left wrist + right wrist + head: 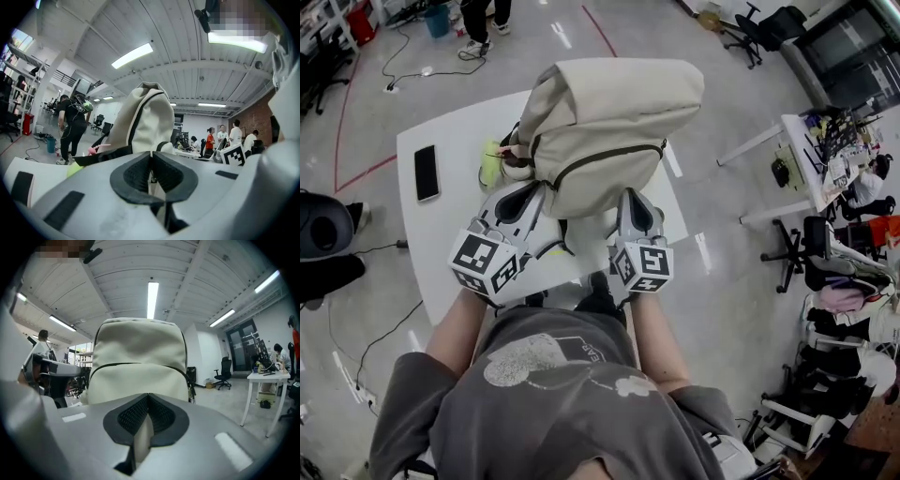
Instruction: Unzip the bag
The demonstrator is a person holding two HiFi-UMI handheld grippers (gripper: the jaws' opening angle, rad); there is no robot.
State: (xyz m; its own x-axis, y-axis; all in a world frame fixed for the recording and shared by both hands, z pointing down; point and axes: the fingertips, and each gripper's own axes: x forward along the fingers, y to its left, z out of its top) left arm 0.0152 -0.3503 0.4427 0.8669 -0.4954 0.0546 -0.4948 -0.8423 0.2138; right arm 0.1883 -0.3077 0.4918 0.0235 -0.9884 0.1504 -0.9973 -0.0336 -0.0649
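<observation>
A beige backpack [600, 122] with black zippers stands upright on a white table [455, 220]. Both grippers sit at its near, lower side. My left gripper [530, 199] is at the lower left corner, beside the end of a black zipper line. In the left gripper view the backpack [145, 117] rises just past my left gripper [151, 154], whose pads are closed on a small dark piece of the bag. My right gripper [636, 202] is at the lower right corner. In the right gripper view my right gripper [148, 397] is shut in front of the backpack's [138, 362] pocket. Small pulls [190, 389] hang at the pocket's right end.
A black phone [427, 172] lies on the table's left part, and a yellow-green object [491, 167] sits by the bag's left side. Beyond the table are office chairs [759, 33], a cluttered desk [811, 164] on the right and people standing [70, 126].
</observation>
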